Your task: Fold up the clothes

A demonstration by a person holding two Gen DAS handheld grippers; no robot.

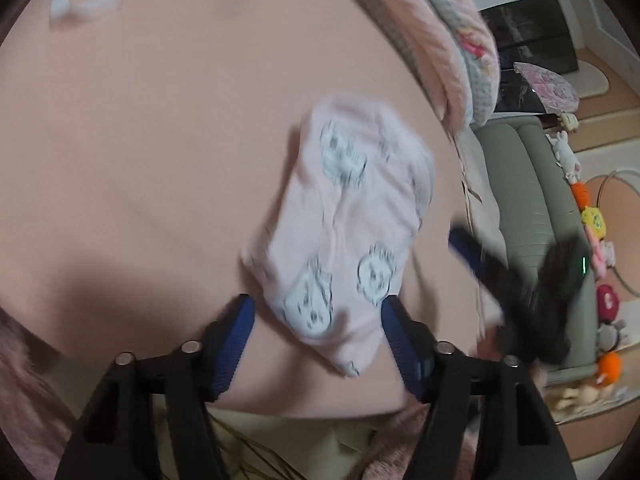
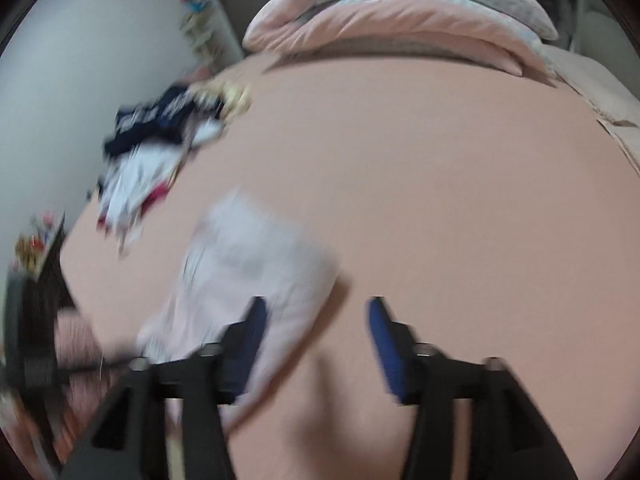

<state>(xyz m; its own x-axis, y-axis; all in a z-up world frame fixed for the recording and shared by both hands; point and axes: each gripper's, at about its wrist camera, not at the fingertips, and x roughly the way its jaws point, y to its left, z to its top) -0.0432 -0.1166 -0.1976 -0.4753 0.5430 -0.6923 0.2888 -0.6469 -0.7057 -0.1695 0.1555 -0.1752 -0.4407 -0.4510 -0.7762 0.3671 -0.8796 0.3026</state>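
- Lying folded on the smooth peach-pink bed sheet (image 1: pixel 140 140), the pale pink cotton garment printed with grey-white cartoon faces (image 1: pixel 344 220) sits at the centre of the left wrist view and at lower left of the right wrist view (image 2: pixel 256 256).
- A rolled pink quilted blanket with a patterned lining (image 2: pixel 400 28) runs along the top of the right wrist view, well apart from the garment.
- A blurred heap of navy, white and red clothes (image 2: pixel 152 152) lies at the left of that view, near the sheet's edge.
- A grey-green padded sofa (image 1: pixel 532 200) with a row of small plush toys (image 1: pixel 596 220) fills the right of the left wrist view.
- The left gripper (image 1: pixel 318 306) has its blue-padded jaws spread wide, with the garment's near end between them; whether the pads touch it is unclear.
- The right gripper (image 2: pixel 318 312) also stands wide open, with only bare sheet between the pads; its left finger overlaps the garment's edge in the picture.
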